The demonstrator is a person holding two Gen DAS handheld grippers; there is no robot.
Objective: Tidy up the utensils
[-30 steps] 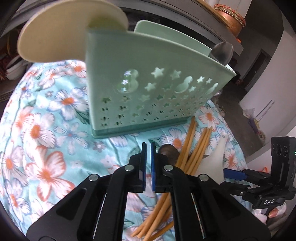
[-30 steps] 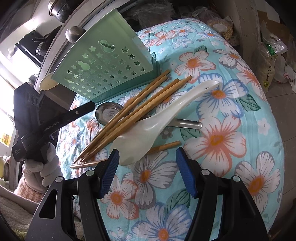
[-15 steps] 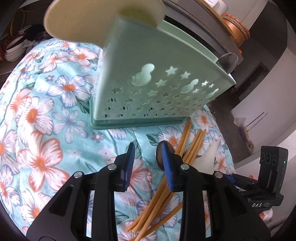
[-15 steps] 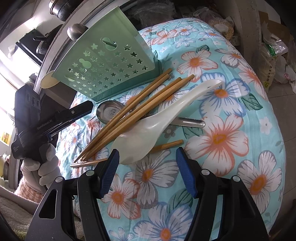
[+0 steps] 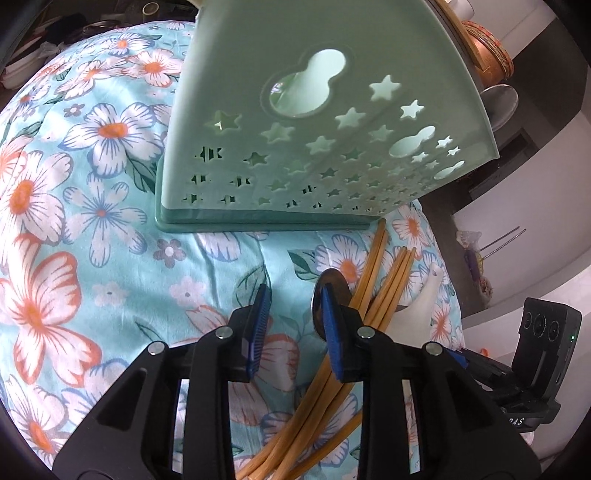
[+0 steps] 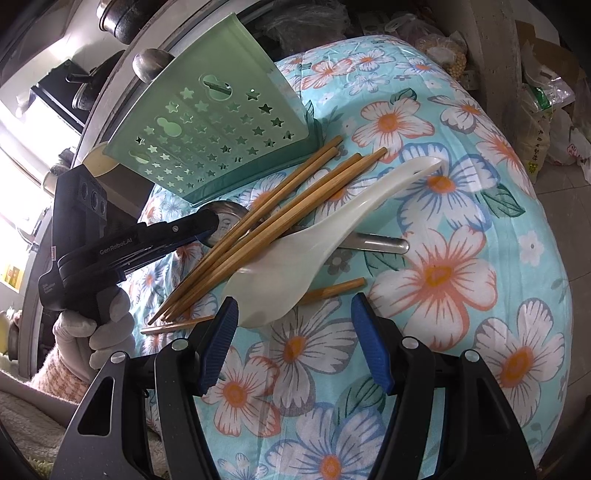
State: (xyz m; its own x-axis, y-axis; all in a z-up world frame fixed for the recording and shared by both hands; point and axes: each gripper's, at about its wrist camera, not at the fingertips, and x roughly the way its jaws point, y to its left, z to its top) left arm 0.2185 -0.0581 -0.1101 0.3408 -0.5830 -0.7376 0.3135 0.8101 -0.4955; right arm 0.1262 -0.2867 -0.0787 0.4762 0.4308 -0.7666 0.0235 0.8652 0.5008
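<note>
Left gripper (image 5: pixel 293 317) closing on nothing, right gripper (image 6: pixel 293 332) wide, tan chopsticks (image 6: pixel 266 225) heaped.

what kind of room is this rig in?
Most likely a home kitchen. A green utensil holder stands on a floral cloth with chopsticks and a white spoon loose beside it; dark pots and bagged food sit behind.

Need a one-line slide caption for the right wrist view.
Open right gripper over white spoon and chopsticks; left gripper nears metal spoon.
</note>
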